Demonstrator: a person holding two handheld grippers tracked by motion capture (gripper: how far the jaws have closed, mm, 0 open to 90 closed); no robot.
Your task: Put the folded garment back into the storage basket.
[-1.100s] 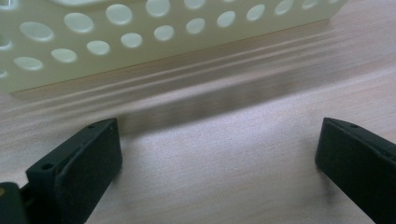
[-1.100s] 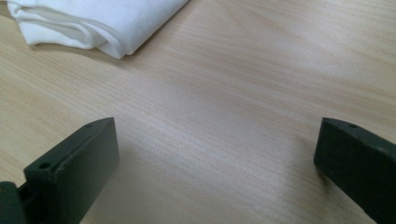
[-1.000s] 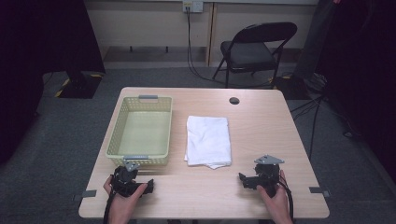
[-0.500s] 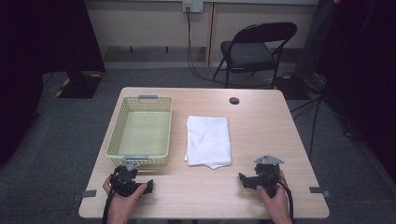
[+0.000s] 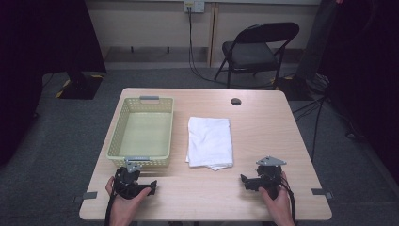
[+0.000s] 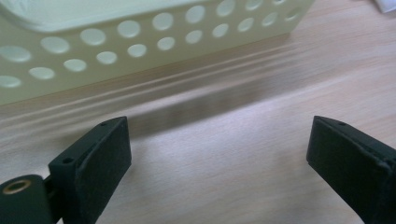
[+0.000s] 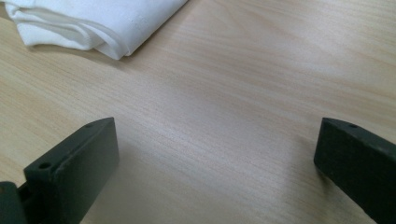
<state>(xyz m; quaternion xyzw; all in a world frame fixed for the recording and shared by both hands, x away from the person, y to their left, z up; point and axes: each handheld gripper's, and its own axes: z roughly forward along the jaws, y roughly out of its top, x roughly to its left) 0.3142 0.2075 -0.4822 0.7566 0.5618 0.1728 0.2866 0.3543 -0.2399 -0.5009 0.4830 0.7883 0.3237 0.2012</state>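
My basket is pale yellow, its walls dotted with round holes. The folded cloth is plain white. The bench shows light wood grain. Both my left gripper and right gripper are black.

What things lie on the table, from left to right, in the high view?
Left claw → pale yellow perforated plastic basket → folded white cloth → right claw, all resting on the light wooden table.
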